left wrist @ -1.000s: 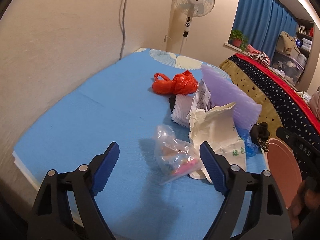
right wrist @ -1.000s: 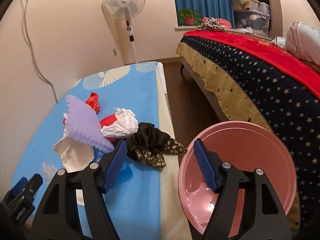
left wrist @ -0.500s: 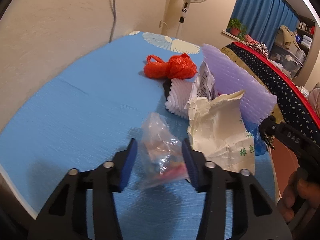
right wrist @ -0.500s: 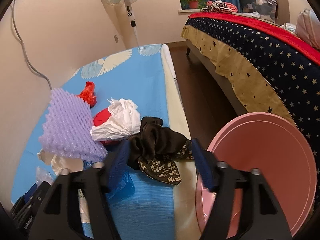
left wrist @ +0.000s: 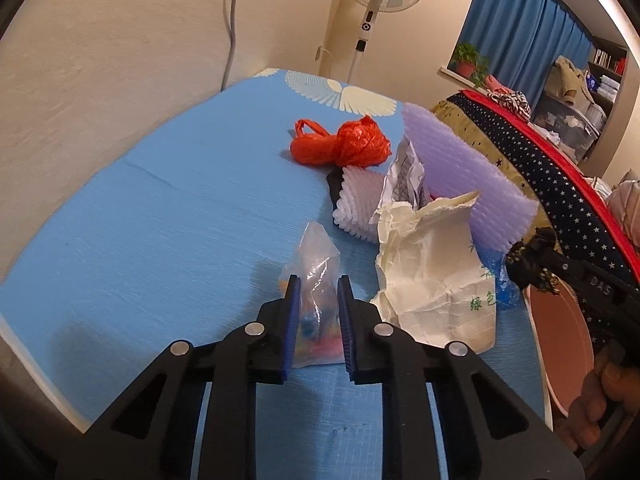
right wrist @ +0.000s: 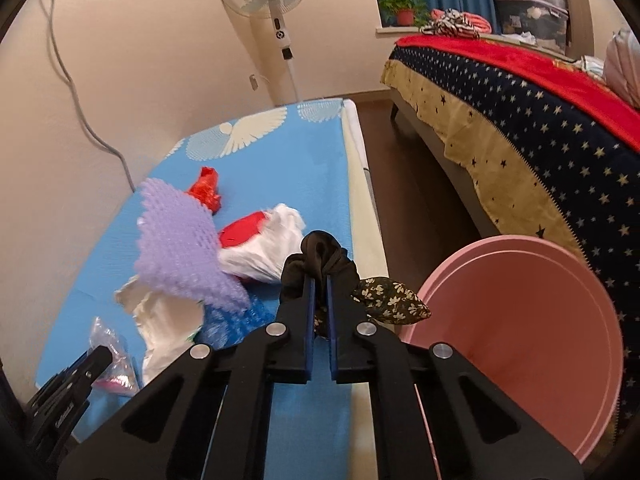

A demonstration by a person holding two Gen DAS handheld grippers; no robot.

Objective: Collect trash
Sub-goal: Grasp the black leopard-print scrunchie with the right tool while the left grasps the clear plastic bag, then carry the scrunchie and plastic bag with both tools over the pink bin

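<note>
Both your grippers grip trash: left gripper [left wrist: 318,286] pinches the clear plastic bag [left wrist: 316,276] on the blue mat [left wrist: 160,220]; right gripper [right wrist: 319,285] clamps the black floral cloth [right wrist: 320,254], pink bin [right wrist: 520,336] at 3 o'clock.

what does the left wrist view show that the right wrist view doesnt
Only the left wrist view shows the white ribbed foam sleeve and the left gripper closed on the clear plastic bag. Only the right wrist view shows the white crumpled plastic bag over something red, and the right gripper clamping the black fabric scrunchie. Both show the purple foam net, orange plastic bag, cream paper bag, pink round bin and blue mat.
</note>
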